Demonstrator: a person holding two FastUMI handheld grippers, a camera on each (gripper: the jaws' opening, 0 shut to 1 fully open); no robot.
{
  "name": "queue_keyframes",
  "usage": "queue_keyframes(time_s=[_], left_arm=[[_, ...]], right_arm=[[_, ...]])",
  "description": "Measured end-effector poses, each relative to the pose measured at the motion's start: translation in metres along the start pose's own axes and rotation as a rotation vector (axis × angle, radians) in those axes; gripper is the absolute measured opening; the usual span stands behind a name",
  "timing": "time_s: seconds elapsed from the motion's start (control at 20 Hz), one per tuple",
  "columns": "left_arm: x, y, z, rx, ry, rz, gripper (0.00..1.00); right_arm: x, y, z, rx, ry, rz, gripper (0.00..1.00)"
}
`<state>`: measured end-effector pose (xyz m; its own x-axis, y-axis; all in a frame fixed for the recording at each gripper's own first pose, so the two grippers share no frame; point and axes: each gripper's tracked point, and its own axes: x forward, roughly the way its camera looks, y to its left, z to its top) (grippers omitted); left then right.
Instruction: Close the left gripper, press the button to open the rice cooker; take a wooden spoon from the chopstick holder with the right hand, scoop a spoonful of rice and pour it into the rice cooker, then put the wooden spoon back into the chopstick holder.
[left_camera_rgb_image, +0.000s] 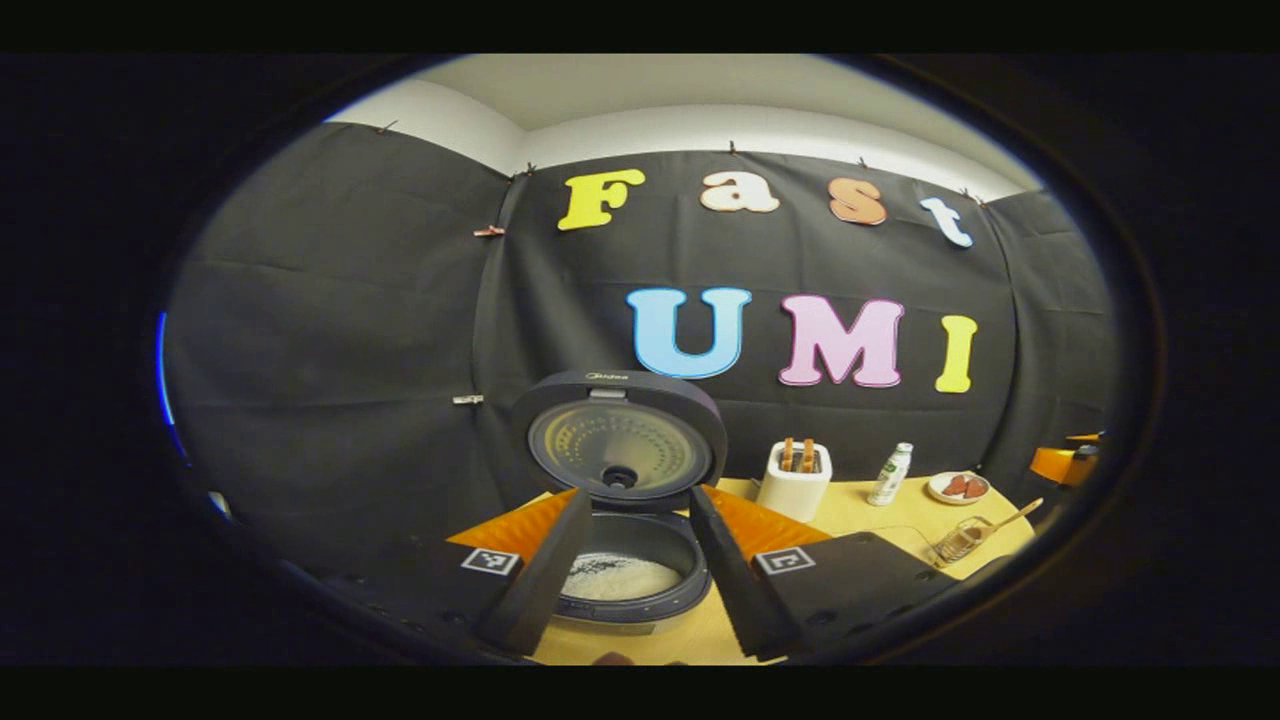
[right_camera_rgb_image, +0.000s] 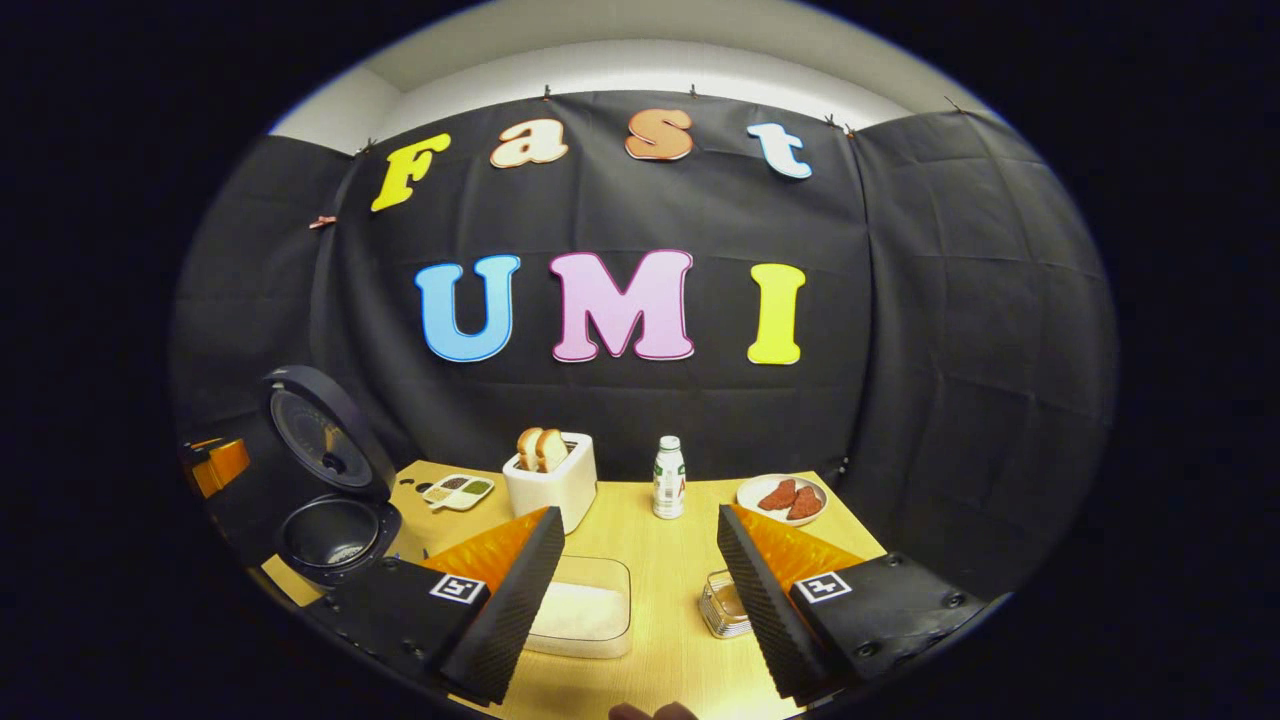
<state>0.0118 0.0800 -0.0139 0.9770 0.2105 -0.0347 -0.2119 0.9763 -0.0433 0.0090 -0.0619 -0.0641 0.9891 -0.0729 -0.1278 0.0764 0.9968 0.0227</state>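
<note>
The rice cooker (left_camera_rgb_image: 620, 590) stands open with its lid (left_camera_rgb_image: 620, 450) raised, and white rice lies in the pot. My left gripper (left_camera_rgb_image: 635, 625) is open just in front of it, one finger on each side of the pot and nothing between them. Far right on the table, the wire chopstick holder (left_camera_rgb_image: 962, 540) has the wooden spoon (left_camera_rgb_image: 1015, 516) leaning out of it. My right gripper (right_camera_rgb_image: 635, 645) is open and holds nothing. It hangs over the clear rice container (right_camera_rgb_image: 585, 610). The chopstick holder (right_camera_rgb_image: 722, 605) is partly hidden behind its right finger. The open cooker (right_camera_rgb_image: 335, 500) is at far left.
On the yellow table (right_camera_rgb_image: 650, 560) stand a white toaster (right_camera_rgb_image: 550, 482) with bread, a small bottle (right_camera_rgb_image: 668, 478), a plate of red slices (right_camera_rgb_image: 782, 497) and a little tray of grains (right_camera_rgb_image: 458, 490). The other gripper's orange body (left_camera_rgb_image: 1062, 462) shows at the right edge.
</note>
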Motion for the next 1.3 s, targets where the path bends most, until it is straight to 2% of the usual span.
queue_keyframes(time_s=[0.45,0.75,1.15,1.3], left_arm=[[-0.005,-0.021,0.006,0.026,-0.013,-0.011,0.75],[-0.010,-0.022,0.005,0.016,-0.008,0.018,0.77],[-0.019,-0.031,-0.001,0.021,0.015,0.032,0.77],[-0.023,-0.031,0.002,0.050,0.014,0.051,0.77]], right_arm=[[0.013,-0.086,-0.043,0.059,0.085,-0.159,0.96],[0.023,-0.141,-0.082,0.095,0.149,-0.260,0.97],[0.045,-0.177,-0.129,0.137,0.234,-0.315,0.97],[0.056,-0.185,-0.152,0.217,0.287,-0.329,0.98]])
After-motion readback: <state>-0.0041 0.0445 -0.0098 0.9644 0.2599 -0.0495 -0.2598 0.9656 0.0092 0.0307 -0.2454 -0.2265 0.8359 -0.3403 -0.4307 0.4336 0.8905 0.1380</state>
